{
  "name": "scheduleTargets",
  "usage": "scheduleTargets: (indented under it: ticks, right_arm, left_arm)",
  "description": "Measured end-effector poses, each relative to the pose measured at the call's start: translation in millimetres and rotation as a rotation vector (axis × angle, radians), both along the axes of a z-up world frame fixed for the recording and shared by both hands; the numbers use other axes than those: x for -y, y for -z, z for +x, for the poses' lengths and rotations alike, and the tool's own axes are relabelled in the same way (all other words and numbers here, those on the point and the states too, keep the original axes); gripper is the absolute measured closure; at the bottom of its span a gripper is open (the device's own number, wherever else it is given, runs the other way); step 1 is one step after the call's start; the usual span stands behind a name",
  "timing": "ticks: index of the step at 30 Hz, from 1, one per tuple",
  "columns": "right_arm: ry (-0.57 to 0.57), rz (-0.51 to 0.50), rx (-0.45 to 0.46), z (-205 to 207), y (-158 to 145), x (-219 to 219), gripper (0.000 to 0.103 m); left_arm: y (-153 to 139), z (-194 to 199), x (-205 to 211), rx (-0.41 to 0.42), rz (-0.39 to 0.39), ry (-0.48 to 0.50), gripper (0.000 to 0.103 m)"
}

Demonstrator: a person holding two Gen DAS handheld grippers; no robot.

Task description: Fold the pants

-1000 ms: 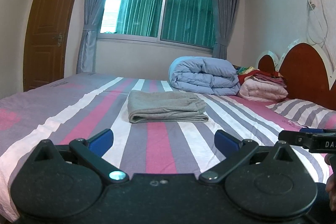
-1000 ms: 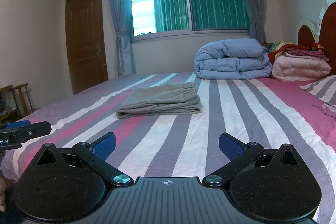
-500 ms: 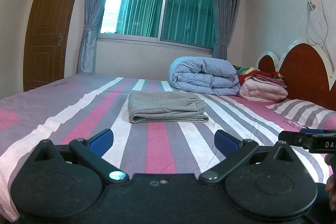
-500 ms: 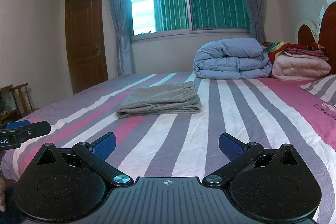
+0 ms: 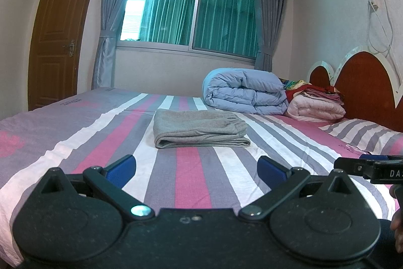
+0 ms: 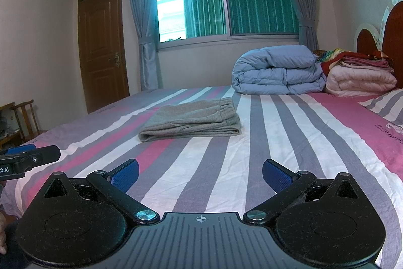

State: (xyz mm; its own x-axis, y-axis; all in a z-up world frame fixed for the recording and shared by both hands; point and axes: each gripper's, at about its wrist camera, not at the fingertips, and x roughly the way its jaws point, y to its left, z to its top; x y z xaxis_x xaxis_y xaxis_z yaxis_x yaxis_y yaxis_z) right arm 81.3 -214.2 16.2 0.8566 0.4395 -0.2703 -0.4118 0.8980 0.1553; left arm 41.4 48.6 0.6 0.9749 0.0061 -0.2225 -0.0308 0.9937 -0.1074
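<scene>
Grey pants folded flat mid-bed on striped sheet, left gripper and right gripper well short of them, fingers spread, empty, blue duvet beyond.

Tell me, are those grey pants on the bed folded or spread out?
Folded. The grey pants lie as a compact stack on the striped bed, layered edges showing, elastic waistband on top.
</scene>
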Motion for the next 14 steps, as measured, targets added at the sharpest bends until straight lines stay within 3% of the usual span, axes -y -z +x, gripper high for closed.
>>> scheduleTargets:
  ticks: [14]
  right_arm:
    - [0.008, 0.003, -0.006, -3.5, 1.9, 0.1, 0.000]
  left_arm:
    - [1.9, 2.6, -1.3, 0.002, 0.015, 0.013, 0.006]
